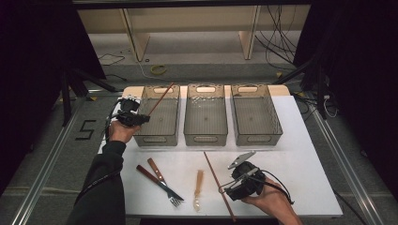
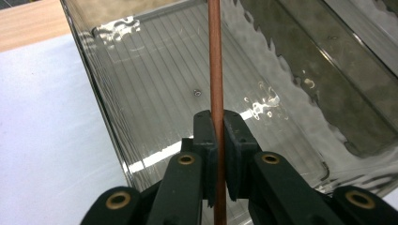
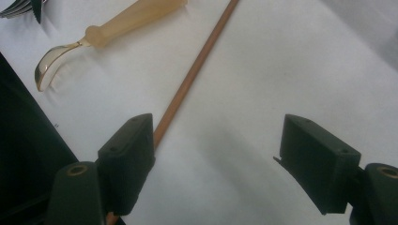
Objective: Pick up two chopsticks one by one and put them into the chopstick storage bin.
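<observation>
Left gripper (image 2: pixel 219 140) clamps a thin reddish-brown wooden chopstick (image 2: pixel 215 70), angled over the leftmost smoky clear plastic bin (image 1: pixel 157 138). Right gripper (image 3: pixel 216 159), jaws wide apart, hovers beside a second matching chopstick (image 3: pixel 197 65) on the white table (image 1: pixel 291 164).

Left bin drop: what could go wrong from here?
1. The left tongs pinch the chopstick near one end, so its long free end could swing or catch the left bin wall.
2. The right tongs stand open beside the second chopstick, which may roll if nudged.
</observation>
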Tool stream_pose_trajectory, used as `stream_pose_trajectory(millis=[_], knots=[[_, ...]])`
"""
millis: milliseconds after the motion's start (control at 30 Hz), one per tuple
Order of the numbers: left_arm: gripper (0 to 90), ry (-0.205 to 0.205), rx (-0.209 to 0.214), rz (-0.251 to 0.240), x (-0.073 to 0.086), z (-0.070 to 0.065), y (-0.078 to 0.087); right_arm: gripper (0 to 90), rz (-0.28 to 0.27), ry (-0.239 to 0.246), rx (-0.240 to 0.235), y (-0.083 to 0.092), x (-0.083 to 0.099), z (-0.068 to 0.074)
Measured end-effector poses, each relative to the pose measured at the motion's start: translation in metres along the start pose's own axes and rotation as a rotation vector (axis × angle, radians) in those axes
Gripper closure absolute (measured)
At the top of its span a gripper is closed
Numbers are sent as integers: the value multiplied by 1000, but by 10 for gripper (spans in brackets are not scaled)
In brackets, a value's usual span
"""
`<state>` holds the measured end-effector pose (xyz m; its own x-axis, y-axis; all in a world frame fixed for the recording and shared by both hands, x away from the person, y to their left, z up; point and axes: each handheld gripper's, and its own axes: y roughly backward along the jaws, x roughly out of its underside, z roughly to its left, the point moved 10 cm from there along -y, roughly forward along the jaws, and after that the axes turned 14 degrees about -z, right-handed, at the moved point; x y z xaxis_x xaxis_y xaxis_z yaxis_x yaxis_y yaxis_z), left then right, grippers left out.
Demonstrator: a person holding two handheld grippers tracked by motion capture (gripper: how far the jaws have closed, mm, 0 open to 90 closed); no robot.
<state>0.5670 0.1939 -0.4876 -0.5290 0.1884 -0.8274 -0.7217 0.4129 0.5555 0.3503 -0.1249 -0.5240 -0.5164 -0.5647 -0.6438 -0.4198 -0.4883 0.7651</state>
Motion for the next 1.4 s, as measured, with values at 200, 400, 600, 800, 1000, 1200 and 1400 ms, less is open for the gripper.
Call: stream_pose_trajectory(millis=[200,400,600,800,1000,1200,1400], knots=[[715,43,-31,13,2,1,-6,275,0,-1,-3,0,0,0],[496,67,15,-14,-4,-8,0,275,-4,-9,1,1,-1,0],[314,67,101,-76,-13,-29,18,275,3,-10,0,1,-1,1],[260,41,180,-151,-17,-53,43,275,18,-7,-1,0,-1,1],[206,-7,242,-190,-14,-75,61,277,56,4,-8,-3,-1,5],[188,-31,261,-185,-4,-89,68,287,80,17,-14,-7,-2,10],[171,-37,273,-190,3,-98,73,315,102,24,-19,-9,-2,13]])
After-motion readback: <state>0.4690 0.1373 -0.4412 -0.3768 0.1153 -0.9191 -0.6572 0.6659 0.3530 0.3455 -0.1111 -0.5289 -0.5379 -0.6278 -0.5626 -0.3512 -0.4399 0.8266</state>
